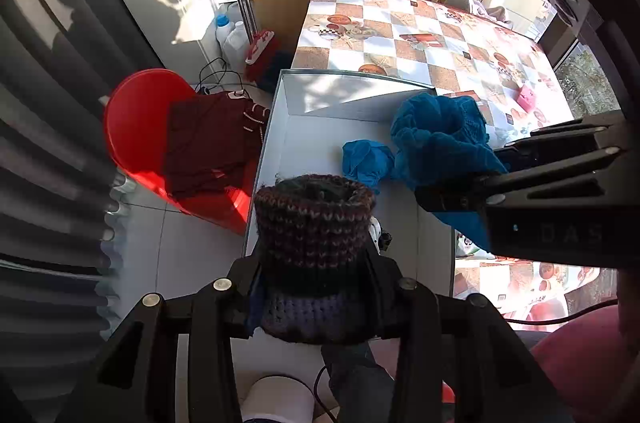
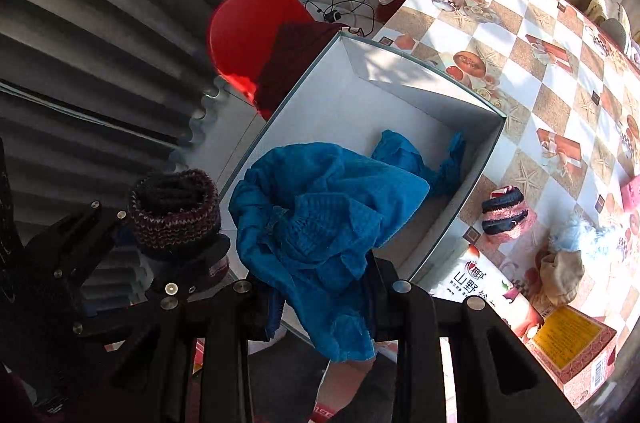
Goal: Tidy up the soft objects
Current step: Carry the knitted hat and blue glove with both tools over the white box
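Note:
My left gripper (image 1: 316,283) is shut on a rolled knitted hat (image 1: 314,223) in dark maroon and purple stripes, held above the near left edge of a white box (image 1: 340,95). My right gripper (image 2: 324,295) is shut on a bright blue knitted garment (image 2: 316,219) that hangs bunched over the box's near edge. A smaller blue cloth (image 2: 400,155) lies inside the white box (image 2: 420,91) on its floor. In the right wrist view the left gripper (image 2: 176,235) with the hat (image 2: 174,207) sits just left of the blue garment. The left wrist view has the right gripper (image 1: 460,179) at its right edge.
The box sits on a table with a checkered oilcloth (image 1: 420,35). A red plastic chair (image 1: 136,119) with a folded maroon garment (image 1: 208,143) stands to the left. On the table lie a pink-and-black striped knit (image 2: 504,211), a beige cloth (image 2: 560,275) and a yellow carton (image 2: 568,347). Grey curtains (image 1: 48,159) hang left.

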The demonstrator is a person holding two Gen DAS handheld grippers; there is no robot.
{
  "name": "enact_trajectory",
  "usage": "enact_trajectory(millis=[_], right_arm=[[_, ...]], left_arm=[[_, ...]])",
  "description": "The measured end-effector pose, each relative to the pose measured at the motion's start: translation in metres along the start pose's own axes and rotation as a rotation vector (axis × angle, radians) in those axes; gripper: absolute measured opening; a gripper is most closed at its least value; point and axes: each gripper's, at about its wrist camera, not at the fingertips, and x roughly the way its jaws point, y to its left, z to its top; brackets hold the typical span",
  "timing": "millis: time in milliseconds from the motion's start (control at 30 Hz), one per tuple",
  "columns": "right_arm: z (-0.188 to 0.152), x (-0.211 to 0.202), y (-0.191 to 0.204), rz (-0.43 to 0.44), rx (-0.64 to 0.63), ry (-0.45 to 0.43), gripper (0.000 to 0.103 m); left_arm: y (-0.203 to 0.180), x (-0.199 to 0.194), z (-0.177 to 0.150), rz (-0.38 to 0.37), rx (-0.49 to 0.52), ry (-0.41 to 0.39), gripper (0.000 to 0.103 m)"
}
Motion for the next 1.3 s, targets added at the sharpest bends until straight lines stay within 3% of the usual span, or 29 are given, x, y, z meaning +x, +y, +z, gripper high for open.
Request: enact_trajectory(millis=[1300], right_arm=[[0.003,0.004,-0.012,0.004,0.043,0.003,0.032]], left_arm=[[-0.001,0.006,0.002,0.009,-0.009,0.011,0.044]])
